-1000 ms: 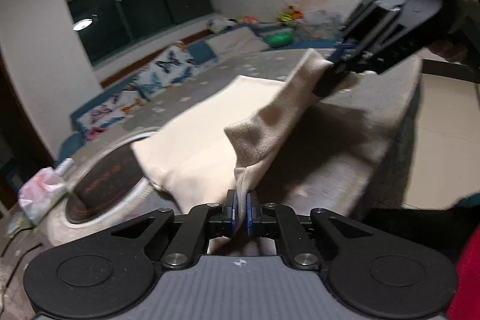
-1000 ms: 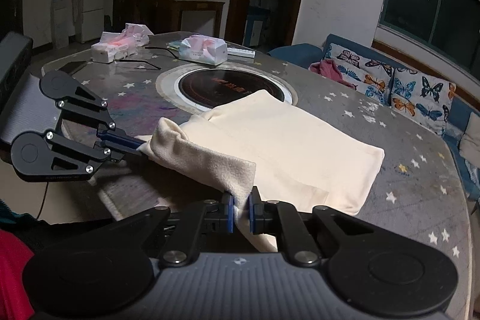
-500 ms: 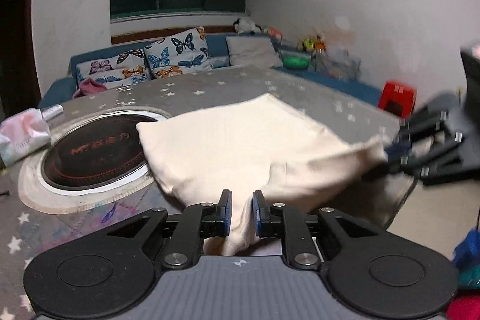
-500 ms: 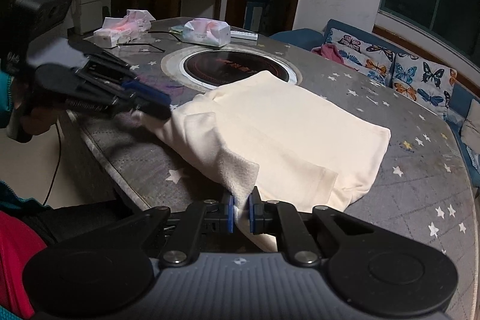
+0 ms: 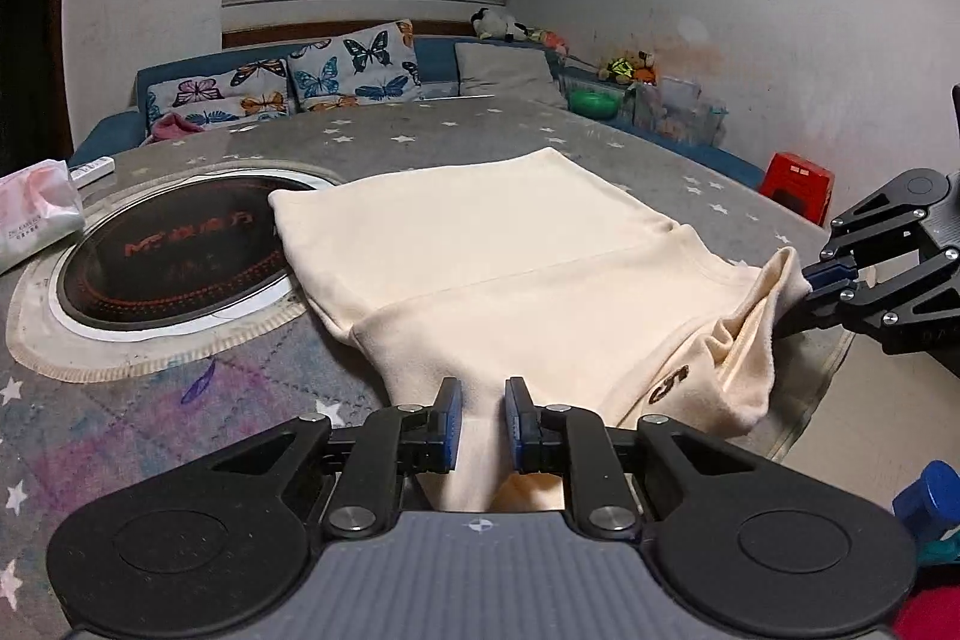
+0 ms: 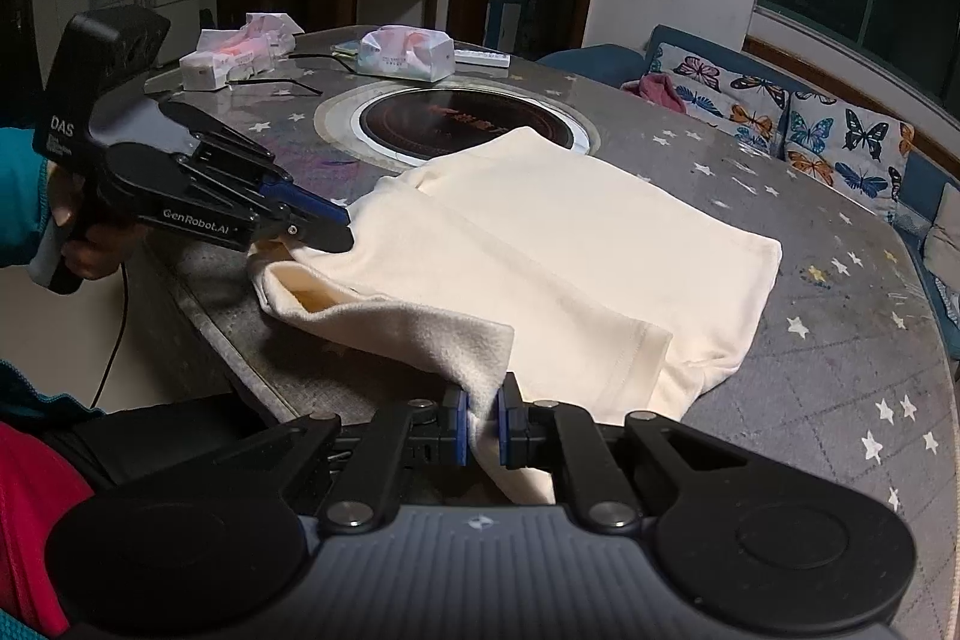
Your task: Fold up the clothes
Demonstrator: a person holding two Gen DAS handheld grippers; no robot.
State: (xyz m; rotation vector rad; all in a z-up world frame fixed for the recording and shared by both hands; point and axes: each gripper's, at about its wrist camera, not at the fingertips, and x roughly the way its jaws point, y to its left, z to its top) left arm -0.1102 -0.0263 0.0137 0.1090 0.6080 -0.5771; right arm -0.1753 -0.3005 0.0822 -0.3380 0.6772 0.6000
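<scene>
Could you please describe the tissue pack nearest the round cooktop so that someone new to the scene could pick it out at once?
Start at the grey star-patterned table and find the round black induction cooktop set into its middle. Just behind it, on the side away from the cream garment, lies a soft tissue pack in white and pink. Unlike the other tissue pack further left, it lies beside a white remote control.

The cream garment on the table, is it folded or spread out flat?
Folded. The cream garment lies doubled, one layer's stitched hem over another; its near edge is bunched and lifted off the table.
</scene>
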